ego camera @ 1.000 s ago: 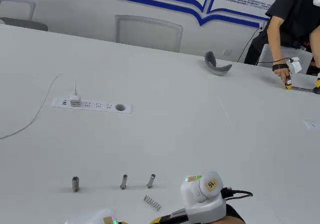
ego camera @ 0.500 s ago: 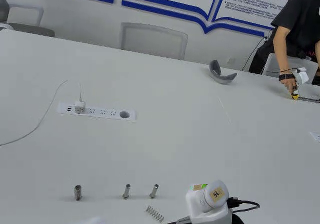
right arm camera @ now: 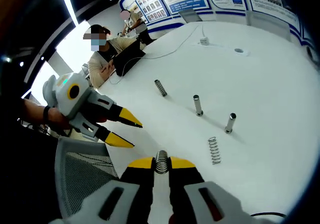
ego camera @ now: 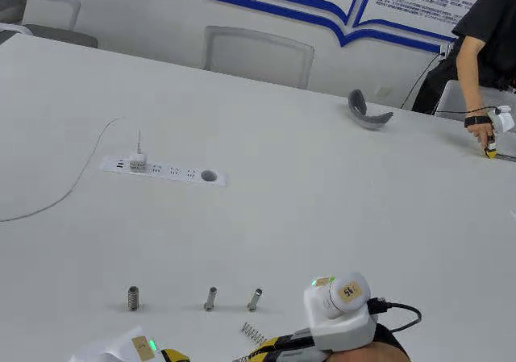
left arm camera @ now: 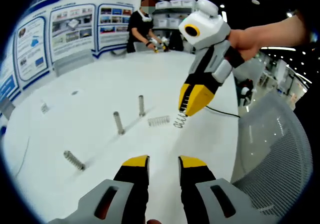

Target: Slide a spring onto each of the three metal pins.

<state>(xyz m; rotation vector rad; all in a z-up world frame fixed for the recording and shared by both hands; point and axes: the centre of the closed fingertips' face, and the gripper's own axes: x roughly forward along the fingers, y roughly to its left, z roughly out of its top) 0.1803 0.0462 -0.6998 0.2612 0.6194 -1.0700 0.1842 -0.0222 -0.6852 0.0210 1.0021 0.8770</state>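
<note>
Low in head view, right gripper [ego camera: 263, 351] cropped, spring [right arm camera: 161, 159] half-hidden between fingers [right arm camera: 142, 164]

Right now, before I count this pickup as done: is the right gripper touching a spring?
Touching. The right gripper view shows the right gripper with its yellow tips closed on a spring, which is pinched between them with no gap on either side.

open white surface [ego camera: 322, 193] all round the three upright metal pins [ego camera: 210, 299], just one loose steel spring [ego camera: 252, 333] nearby
</note>
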